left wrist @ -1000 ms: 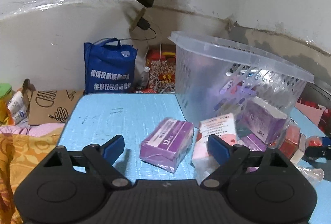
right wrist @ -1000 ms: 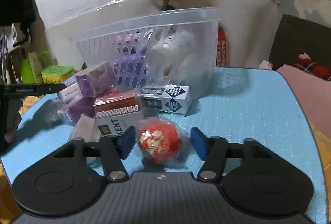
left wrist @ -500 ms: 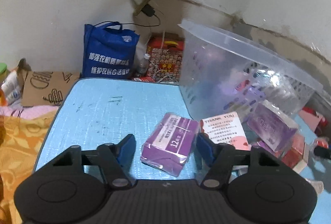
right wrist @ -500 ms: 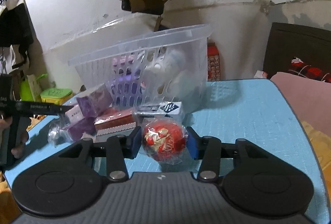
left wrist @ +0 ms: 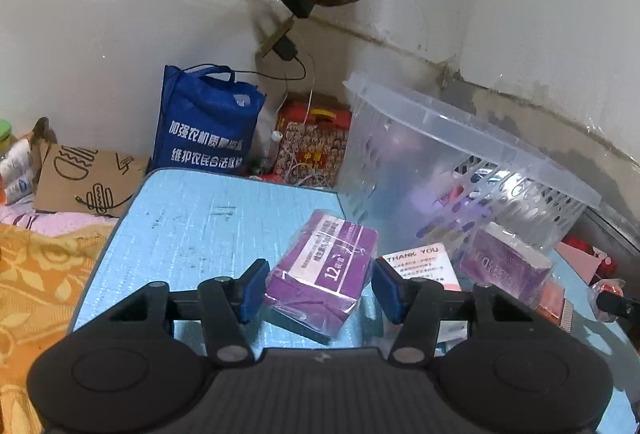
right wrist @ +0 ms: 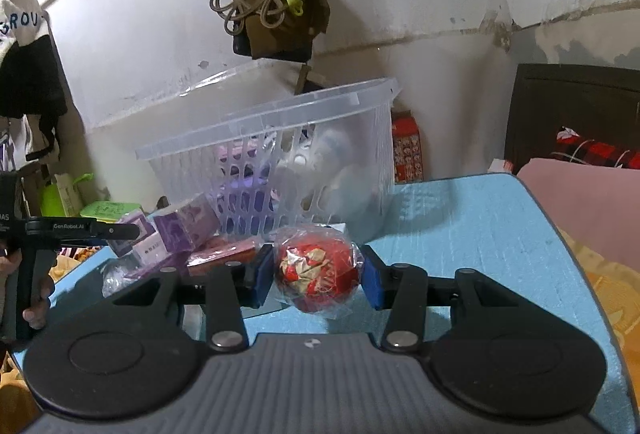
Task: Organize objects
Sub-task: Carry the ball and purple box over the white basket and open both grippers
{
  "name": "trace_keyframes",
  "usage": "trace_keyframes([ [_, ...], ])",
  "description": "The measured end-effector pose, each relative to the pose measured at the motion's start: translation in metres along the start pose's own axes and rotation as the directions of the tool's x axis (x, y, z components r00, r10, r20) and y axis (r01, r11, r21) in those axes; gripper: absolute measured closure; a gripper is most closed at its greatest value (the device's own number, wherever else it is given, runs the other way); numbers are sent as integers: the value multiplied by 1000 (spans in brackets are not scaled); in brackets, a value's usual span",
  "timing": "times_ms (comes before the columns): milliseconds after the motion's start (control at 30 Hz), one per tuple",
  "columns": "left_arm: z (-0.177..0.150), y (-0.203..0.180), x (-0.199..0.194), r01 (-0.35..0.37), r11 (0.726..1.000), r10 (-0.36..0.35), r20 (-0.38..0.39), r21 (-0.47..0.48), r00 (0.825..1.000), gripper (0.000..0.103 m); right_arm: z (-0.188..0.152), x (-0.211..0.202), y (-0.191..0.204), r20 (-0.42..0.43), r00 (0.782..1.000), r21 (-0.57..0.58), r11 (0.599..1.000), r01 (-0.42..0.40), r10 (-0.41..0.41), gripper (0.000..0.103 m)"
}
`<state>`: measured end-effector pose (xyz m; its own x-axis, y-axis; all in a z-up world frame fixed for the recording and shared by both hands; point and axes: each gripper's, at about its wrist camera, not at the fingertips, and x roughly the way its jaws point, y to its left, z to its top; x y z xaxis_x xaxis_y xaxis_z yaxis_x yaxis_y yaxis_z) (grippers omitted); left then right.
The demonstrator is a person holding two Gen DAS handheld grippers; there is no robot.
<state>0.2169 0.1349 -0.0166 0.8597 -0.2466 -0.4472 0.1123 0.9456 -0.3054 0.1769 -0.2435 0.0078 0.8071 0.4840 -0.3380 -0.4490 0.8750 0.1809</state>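
My right gripper (right wrist: 316,276) has lifted the red foil-wrapped ball in clear plastic (right wrist: 317,272) off the blue desk (right wrist: 472,230), jaws clenched on it. My left gripper (left wrist: 318,288) has narrowed around the purple wrapped box (left wrist: 325,270), still resting on the desk, pads not visibly touching.

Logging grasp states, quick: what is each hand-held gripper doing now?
Left hand-held gripper: open, pads either side of the purple box.
Right hand-held gripper: shut on the red wrapped ball.

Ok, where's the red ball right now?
In the right wrist view, the red ball sits between the right gripper's fingers, just before the basket.
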Motion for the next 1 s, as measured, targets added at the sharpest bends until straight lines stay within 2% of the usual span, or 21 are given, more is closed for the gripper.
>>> trace_keyframes([
  [200,0,5,4,30,999,-31,-29,-28,999,43,0,0,0,5,1000,0,1000,-9,9,55],
  [400,-2,3,2,36,999,-37,-14,-22,999,43,-1,-1,0,12,999,-5,999,-32,32,55],
  [500,-3,-1,-5,37,999,-37,24,-4,999,43,-2,-1,-2,7,999,1,999,-37,37,55],
  [567,-1,-6,-15,64,998,-65,72,15,995,43,-1,-5,-1,34,999,-1,999,-32,32,55],
  [633,4,-9,-30,75,997,-77,121,25,990,44,4,-13,5,59,998,-30,1000,9,-7,55],
  [733,20,-17,-55,99,994,-105,168,44,980,44,31,-35,22,125,992,-88,996,-8,19,55],
  [800,38,-26,-66,134,989,-142,189,55,972,44,61,-37,33,140,990,-115,993,-13,29,55],
  [833,51,-32,-71,155,986,-166,209,67,964,44,76,-32,39,146,989,-133,991,-3,22,55],
  [933,86,-51,-63,180,980,-194,215,86,957,44,120,-1,43,120,993,-131,991,-7,23,55],
  [1000,110,-63,-41,201,976,-212,158,81,965,44,140,27,39,94,996,-143,990,17,-3,55],
])
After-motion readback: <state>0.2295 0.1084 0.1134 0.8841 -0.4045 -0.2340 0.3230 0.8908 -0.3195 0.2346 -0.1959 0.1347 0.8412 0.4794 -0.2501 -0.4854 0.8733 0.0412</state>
